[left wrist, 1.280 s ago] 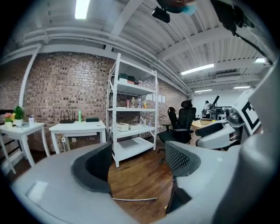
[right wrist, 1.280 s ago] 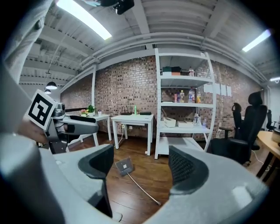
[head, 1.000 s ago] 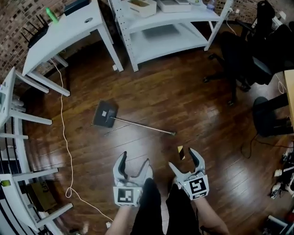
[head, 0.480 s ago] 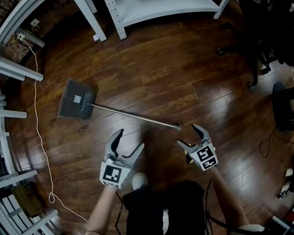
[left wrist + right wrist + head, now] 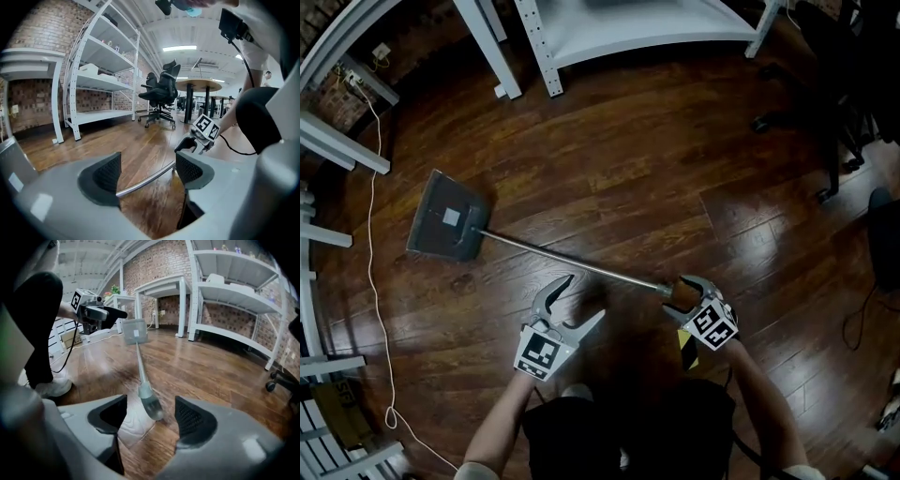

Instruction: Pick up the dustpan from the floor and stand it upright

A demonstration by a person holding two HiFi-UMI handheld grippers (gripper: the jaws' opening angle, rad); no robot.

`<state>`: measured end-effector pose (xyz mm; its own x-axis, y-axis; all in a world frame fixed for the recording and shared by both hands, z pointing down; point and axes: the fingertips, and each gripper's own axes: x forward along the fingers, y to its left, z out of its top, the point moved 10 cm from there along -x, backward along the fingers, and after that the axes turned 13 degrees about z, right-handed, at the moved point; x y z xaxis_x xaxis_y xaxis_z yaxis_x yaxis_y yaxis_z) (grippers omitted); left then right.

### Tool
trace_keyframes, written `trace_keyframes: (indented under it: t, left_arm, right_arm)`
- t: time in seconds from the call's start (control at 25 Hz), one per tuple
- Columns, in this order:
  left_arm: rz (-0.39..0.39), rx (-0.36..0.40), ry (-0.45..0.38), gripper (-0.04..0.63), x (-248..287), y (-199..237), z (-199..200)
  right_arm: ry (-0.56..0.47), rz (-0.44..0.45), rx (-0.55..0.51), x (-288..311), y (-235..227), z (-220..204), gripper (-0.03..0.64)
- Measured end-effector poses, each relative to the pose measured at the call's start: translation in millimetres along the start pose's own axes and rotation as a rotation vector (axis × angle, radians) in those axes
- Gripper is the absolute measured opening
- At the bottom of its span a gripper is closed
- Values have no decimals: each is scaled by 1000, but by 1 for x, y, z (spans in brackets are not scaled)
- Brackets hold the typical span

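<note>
Though higher before, right gripper (image 5: 680, 286) low, jaws closing around dustpan handle (image 5: 572, 262).

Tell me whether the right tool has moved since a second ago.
Yes. The right tool has come forward to the end of the dustpan handle, which now lies between its closing jaws.

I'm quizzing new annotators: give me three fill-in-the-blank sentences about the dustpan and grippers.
1. The dustpan lies flat on the ___.
2. Its handle tip sits between the jaws of the ___ gripper.
3. The left gripper holds nothing; its jaws stand ___.
Missing words: floor; right; open.
The right gripper's jaws are closing, not yet pressing the handle.
</note>
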<state>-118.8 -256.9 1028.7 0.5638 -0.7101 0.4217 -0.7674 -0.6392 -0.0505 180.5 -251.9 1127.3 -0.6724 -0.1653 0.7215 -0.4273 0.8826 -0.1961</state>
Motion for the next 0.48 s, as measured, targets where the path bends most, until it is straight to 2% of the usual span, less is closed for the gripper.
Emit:
trace_keyframes:
  t: [0.16, 0.24, 0.32, 0.48]
  left_arm:
    - [-29, 27, 22, 382, 4, -10, -9]
    - [-31, 35, 15, 380, 6, -16, -10]
    - [-23, 39, -1, 375, 5, -20, -10]
    - [-23, 54, -6, 365, 4, -21, -12]
  right_arm:
    - [79, 93, -85, 20, -3, 4, 236]
    - [106, 83, -134, 26, -4, 3, 207]
    - [118, 46, -192, 30, -7, 1, 135]
    - [92, 25, -279, 23, -11, 0, 121]
